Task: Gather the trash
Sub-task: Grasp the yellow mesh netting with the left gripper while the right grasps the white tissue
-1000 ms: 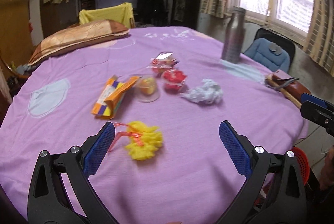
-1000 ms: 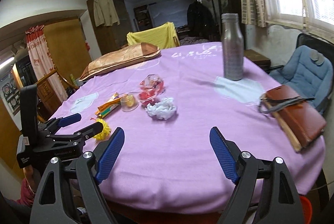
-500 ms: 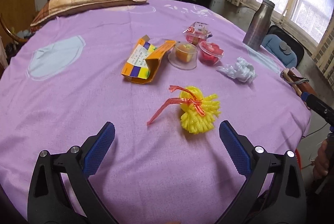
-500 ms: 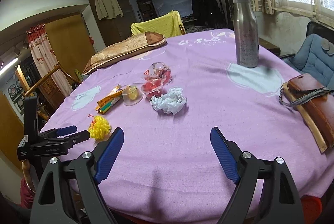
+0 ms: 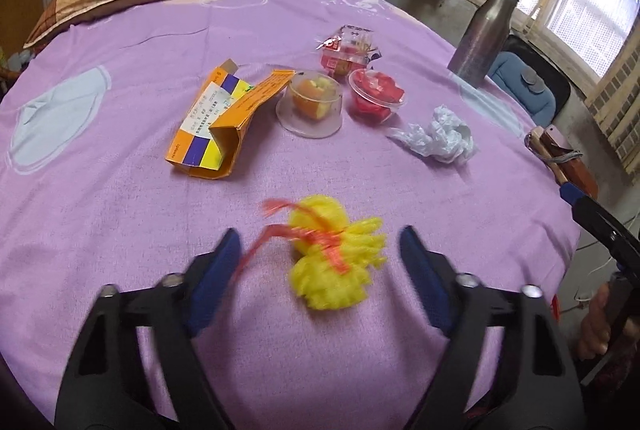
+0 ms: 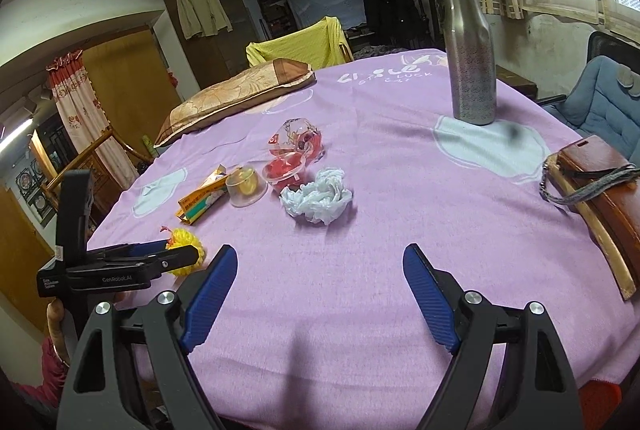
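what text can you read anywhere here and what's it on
"GenRobot.AI": side of the left gripper.
"LUCK": white print on the tablecloth, near the bottle; the lettering around it is too stylised to read.
Orange carton: label print too small.
Clear wrapper: red logo, unreadable.

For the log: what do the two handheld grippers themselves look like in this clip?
Both are alike: the left gripper and the right gripper have black plastic frames with triangular cut-outs, silver bolt heads at the joints, and two fingers faced with ribbed blue pads. Seen from the right wrist view, the left one's black body carries white "GenRobot.AI" lettering and a small white label. No cables show.
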### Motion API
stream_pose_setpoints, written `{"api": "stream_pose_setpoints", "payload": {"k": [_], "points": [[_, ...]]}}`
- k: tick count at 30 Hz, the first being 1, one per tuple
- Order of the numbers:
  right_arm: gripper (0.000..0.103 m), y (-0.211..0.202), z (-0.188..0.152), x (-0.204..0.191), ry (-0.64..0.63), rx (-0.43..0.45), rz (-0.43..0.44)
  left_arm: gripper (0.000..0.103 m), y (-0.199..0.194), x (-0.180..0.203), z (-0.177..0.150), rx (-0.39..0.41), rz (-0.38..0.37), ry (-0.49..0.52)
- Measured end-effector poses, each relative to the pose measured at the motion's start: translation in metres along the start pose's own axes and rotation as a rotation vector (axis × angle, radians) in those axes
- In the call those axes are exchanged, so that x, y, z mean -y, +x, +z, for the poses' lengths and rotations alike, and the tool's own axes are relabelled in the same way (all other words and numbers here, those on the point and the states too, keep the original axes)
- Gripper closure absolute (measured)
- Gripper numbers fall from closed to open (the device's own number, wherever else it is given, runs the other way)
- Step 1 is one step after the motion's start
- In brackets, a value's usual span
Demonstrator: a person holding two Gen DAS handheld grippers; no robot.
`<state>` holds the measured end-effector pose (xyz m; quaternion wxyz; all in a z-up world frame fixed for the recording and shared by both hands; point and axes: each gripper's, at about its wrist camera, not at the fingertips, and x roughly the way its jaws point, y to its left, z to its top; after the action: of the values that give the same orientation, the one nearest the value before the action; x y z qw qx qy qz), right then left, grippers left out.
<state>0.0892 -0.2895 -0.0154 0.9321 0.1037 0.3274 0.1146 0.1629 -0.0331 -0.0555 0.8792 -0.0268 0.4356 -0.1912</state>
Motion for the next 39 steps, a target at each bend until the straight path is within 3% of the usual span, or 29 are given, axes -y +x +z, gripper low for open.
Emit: {"api": "stream_pose_setpoints", "payload": {"k": [1,3,11,13,23,25,27,32,39], "points": [[0.019,0.002,0.001,0.0,0.0,-0.001,0.002,0.05,0.0,-0.001,-0.001,-0.003,-0.011,0.0],[0.019,0.008,0.003,-0.002,-0.004,-0.008,0.008,0.057,-0.001,-0.003,-0.001,-0.002,-0.028,-0.005],[0.019,0.044,0.027,-0.015,-0.059,-0.049,-0.008,0.058,-0.021,-0.014,-0.001,0.082,0.029,0.004],[0.014,0.056,0.031,-0.017,-0.064,-0.067,-0.017,0.058,-0.023,-0.018,0.0,0.091,0.034,-0.001],[0.011,0.13,0.049,-0.024,-0.073,-0.229,-0.063,0.058,-0.025,-0.023,0.001,0.095,-0.026,-0.006],[0.02,0.135,0.051,-0.022,-0.068,-0.239,-0.061,0.058,-0.024,-0.022,0.001,0.092,-0.028,-0.002],[0.084,0.137,0.052,-0.025,-0.102,-0.248,-0.078,0.058,-0.024,-0.021,0.002,0.095,-0.027,-0.001],[0.084,0.093,0.053,-0.03,-0.122,-0.115,-0.059,0.059,-0.028,-0.016,0.005,0.098,-0.039,0.003],[0.084,0.018,0.055,-0.026,-0.126,0.025,-0.038,0.059,-0.047,0.02,0.01,0.148,-0.054,0.069]]}}
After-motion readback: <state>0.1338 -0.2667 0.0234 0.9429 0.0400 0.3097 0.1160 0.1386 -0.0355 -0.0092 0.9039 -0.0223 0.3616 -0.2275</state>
